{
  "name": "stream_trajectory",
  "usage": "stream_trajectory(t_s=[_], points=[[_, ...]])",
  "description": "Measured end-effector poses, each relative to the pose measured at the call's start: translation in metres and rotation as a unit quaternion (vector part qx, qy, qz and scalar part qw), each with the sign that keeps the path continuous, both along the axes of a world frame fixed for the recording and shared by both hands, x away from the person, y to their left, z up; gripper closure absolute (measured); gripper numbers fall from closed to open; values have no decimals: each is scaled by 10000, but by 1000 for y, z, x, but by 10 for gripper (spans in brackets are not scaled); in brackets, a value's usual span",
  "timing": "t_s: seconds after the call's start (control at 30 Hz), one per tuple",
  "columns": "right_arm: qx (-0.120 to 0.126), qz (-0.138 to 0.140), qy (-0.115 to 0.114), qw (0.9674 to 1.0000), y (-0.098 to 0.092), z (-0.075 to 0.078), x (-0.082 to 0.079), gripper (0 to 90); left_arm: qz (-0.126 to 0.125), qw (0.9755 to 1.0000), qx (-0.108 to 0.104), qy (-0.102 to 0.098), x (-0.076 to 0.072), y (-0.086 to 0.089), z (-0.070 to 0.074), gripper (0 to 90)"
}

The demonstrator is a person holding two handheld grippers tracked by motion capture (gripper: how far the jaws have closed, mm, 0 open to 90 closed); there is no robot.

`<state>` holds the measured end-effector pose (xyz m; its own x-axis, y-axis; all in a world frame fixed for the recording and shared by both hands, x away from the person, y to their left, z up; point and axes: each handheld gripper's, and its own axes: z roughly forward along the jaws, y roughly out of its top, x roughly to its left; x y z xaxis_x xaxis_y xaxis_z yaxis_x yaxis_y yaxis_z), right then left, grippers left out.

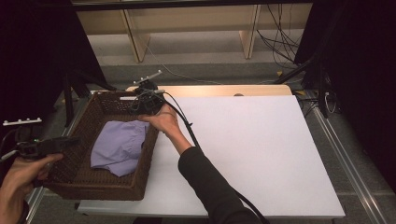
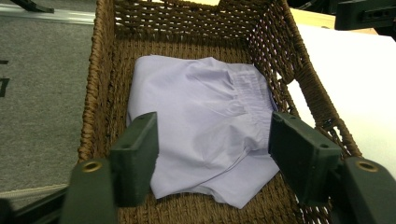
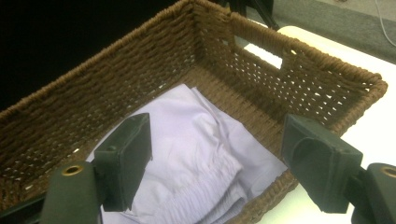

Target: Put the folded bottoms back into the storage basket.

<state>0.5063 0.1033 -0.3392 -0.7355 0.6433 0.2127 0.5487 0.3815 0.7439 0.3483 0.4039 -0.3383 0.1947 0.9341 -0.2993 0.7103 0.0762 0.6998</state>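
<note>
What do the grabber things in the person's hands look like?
Each one has two chunky, dark, blocky jaws with a small brass-coloured ring near the base. The right gripper has a black body, a white bar on top and a black cable trailing down the person's dark sleeve. The left gripper has a white bar too.

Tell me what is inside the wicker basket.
The wicker basket holds one folded lilac garment with a gathered elastic band, lying on the woven floor. Whatever lies beneath the cloth is covered and cannot be seen.

Basket walls point(image 1: 150, 154) (woven) around cloth point(image 1: 119, 147)
</note>
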Motion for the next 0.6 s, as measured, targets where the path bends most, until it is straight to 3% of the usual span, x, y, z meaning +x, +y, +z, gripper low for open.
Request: stream_trajectory(t_s=[0.4,0.6], points=[[282,52,-10,9996,-16,15,-6,265,6,10000,33,-68,1,-6,1,273],[358,119,-127,9992,-29,21,-12,253,-52,9997,-53,-228,2,-14,4,245]])
